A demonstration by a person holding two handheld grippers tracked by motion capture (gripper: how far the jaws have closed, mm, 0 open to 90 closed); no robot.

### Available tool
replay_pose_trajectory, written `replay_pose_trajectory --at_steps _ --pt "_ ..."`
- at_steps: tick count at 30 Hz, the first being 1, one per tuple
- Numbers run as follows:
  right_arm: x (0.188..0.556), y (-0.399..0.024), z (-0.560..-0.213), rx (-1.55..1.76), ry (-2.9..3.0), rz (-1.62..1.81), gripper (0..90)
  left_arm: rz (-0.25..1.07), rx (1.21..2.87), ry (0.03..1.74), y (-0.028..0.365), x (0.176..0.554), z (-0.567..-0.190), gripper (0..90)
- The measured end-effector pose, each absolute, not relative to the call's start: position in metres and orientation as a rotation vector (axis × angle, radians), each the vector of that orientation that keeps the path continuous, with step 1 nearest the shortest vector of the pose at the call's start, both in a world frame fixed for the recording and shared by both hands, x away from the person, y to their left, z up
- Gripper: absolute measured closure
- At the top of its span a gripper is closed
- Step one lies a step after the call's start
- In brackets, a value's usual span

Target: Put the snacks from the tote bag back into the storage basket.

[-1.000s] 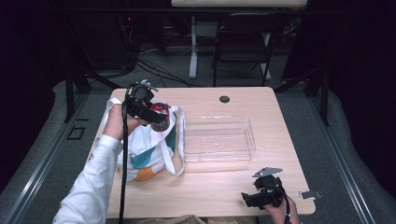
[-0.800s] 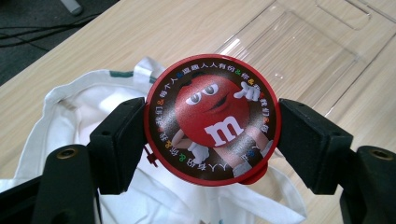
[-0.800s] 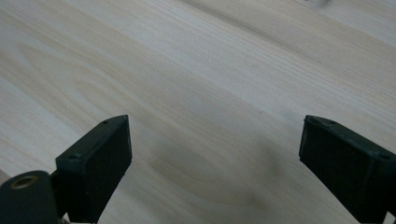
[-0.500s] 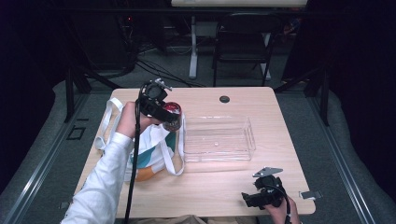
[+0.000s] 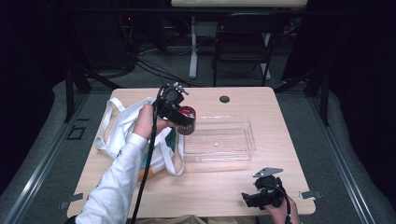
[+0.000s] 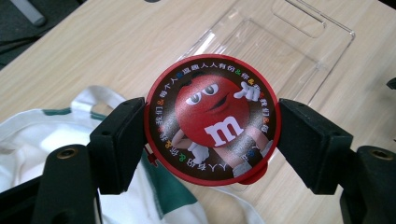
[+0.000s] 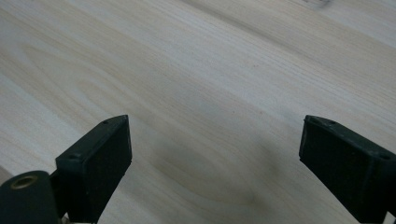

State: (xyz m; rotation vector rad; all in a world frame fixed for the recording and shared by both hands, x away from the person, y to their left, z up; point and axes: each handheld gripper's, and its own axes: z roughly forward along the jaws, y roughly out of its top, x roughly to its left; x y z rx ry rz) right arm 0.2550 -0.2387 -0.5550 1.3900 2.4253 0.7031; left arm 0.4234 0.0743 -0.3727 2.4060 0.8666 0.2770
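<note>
1. Currently, the left gripper (image 6: 208, 140) is clamping a red tin (image 6: 212, 120), hovering over the tray's (image 5: 219, 154) left edge, beside the bag (image 5: 119, 130).
2. Right gripper (image 7: 215, 154) is resting open above the table (image 7: 210, 70).
3. Placement is seemingly remaining.

A pale rectangular wooden table (image 5: 280, 107) stands on grey carpet floor (image 5: 345, 154). Beyond it, farther than the left gripper (image 5: 180, 122), a dark folding metal chair (image 5: 240, 51), white desk leg (image 5: 192, 46) and black cables (image 5: 154, 70) sit in dim light.
</note>
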Motion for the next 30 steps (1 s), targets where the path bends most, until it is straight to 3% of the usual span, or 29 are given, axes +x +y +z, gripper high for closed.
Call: replay_pose_trajectory --at_steps 30 --pt "0.254 -0.239 -0.555 1.389 2.435 0.708 8.9 0.214 2.440 0.964 0.039 0.421 -0.438 26.9"
